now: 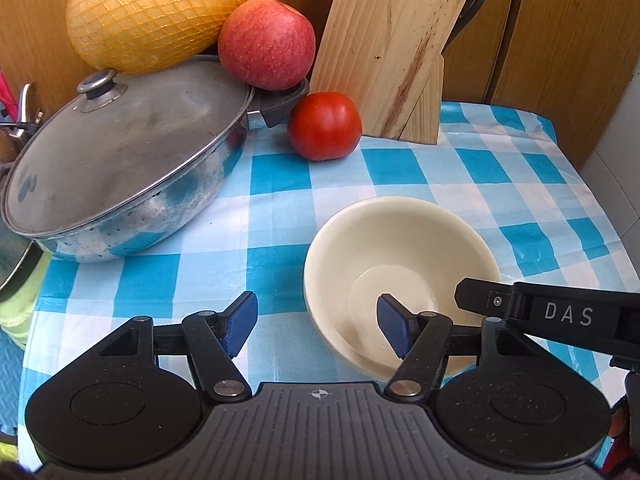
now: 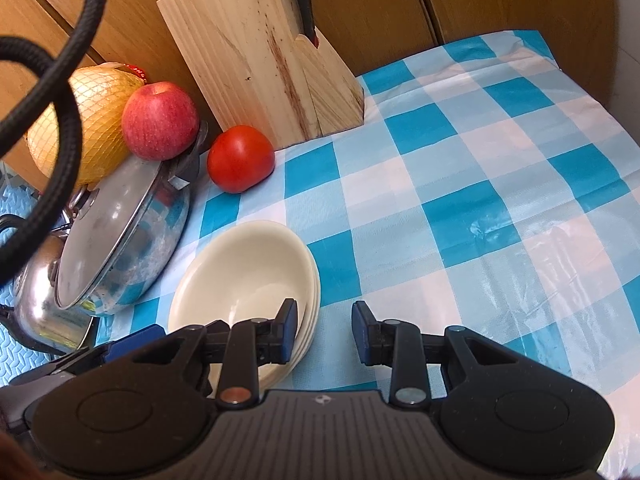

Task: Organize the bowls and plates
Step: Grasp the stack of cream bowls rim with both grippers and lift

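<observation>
A stack of cream bowls (image 1: pixel 400 248) (image 2: pixel 248 264) stands nested on the blue checked tablecloth. My left gripper (image 1: pixel 316 328) is open; its right pad sits over the inside of the top bowl and its left pad is outside the rim. My right gripper (image 2: pixel 325 330) is open too; its left pad is over the bowl's right rim and its right pad is outside over the cloth. Neither grips the bowls. One finger of the right gripper (image 1: pixel 532 308) shows at the right of the left wrist view.
A lidded steel pan (image 1: pixel 120 160) (image 2: pixel 120 232) stands left of the bowls, with an apple (image 1: pixel 266 42) and a netted pomelo (image 1: pixel 152 12) behind it. A tomato (image 1: pixel 325 125) and a wooden knife block (image 1: pixel 392 48) stand at the back. A kettle (image 2: pixel 40 312) is far left.
</observation>
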`<state>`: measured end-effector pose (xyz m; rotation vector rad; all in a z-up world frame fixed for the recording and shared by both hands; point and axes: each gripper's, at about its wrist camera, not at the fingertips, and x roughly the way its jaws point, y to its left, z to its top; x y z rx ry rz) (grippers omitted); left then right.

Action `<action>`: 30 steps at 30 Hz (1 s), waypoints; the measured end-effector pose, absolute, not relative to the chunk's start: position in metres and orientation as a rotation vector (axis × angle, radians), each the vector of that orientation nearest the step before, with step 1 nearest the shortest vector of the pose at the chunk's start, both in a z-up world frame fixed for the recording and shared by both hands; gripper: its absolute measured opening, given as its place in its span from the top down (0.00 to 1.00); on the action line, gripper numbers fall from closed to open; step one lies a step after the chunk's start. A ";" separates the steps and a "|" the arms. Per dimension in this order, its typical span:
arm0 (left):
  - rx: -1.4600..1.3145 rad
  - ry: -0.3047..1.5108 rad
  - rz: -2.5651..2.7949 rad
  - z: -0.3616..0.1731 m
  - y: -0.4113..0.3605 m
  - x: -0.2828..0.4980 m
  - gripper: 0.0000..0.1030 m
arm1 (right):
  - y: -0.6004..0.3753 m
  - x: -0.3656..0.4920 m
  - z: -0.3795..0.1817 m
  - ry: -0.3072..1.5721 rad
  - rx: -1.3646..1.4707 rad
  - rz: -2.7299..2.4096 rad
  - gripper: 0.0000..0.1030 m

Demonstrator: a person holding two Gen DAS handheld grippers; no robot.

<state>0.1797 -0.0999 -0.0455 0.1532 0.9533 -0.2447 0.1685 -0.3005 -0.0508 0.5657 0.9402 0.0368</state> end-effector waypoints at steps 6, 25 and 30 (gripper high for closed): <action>0.151 0.962 -0.247 -0.048 -0.101 0.182 0.31 | -0.300 0.170 -0.052 0.943 0.562 0.038 0.72; 0.142 1.012 -0.275 -0.057 -0.106 0.187 0.61 | -0.297 0.177 -0.057 0.951 0.586 0.094 0.89; 0.148 1.007 -0.282 -0.056 -0.108 0.187 0.61 | -0.296 0.177 -0.057 0.950 0.579 0.093 0.89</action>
